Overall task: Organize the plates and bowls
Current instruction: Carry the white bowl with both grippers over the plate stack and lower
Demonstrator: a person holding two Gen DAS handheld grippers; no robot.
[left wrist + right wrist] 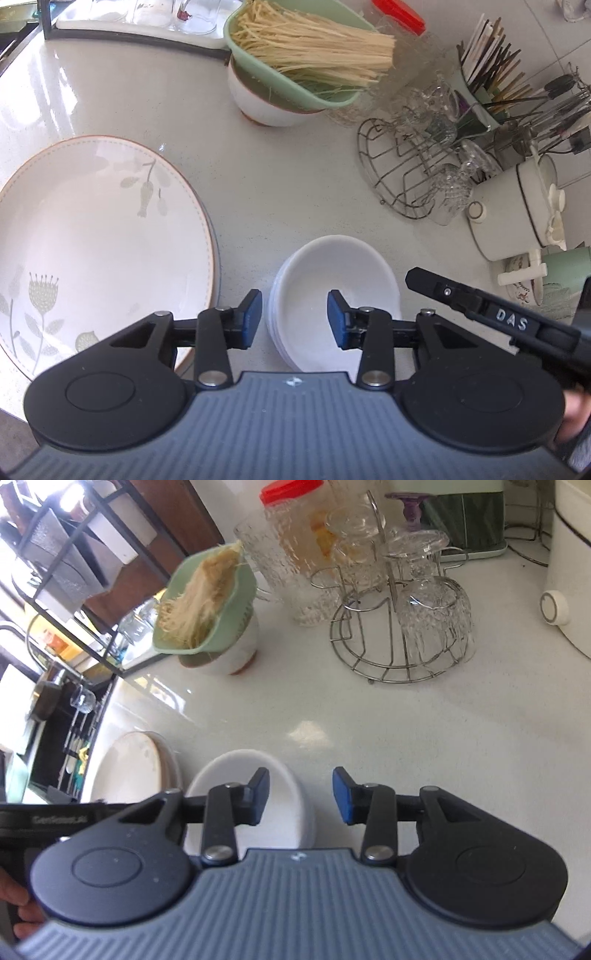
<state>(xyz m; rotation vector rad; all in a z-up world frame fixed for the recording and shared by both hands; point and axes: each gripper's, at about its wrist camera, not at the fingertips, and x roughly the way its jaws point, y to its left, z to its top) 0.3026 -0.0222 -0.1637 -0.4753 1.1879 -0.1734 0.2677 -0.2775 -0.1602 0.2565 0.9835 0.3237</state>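
A stack of small white bowls (pixel 332 288) stands on the white counter (pixel 258 177), with a large flower-patterned plate (pixel 99 243) to its left. My left gripper (pixel 294 319) is open, its jaws straddling the near left rim of the stack. The right gripper's body (pixel 513 325) shows at the right of that view. In the right wrist view the bowl stack (pixel 243 775) sits low and left, with stacked plates (pixel 136 764) beside it. My right gripper (pixel 300 796) is open and empty; its left finger is over the bowl, its right finger over bare counter.
A white bowl with a green strainer of dry noodles (pixel 295 70) stands behind. A wire rack with upturned glasses (pixel 424 166), a utensil holder (pixel 491 88) and a white pot (pixel 524 206) are at the right. A glass pitcher (pixel 295 550) stands behind the rack.
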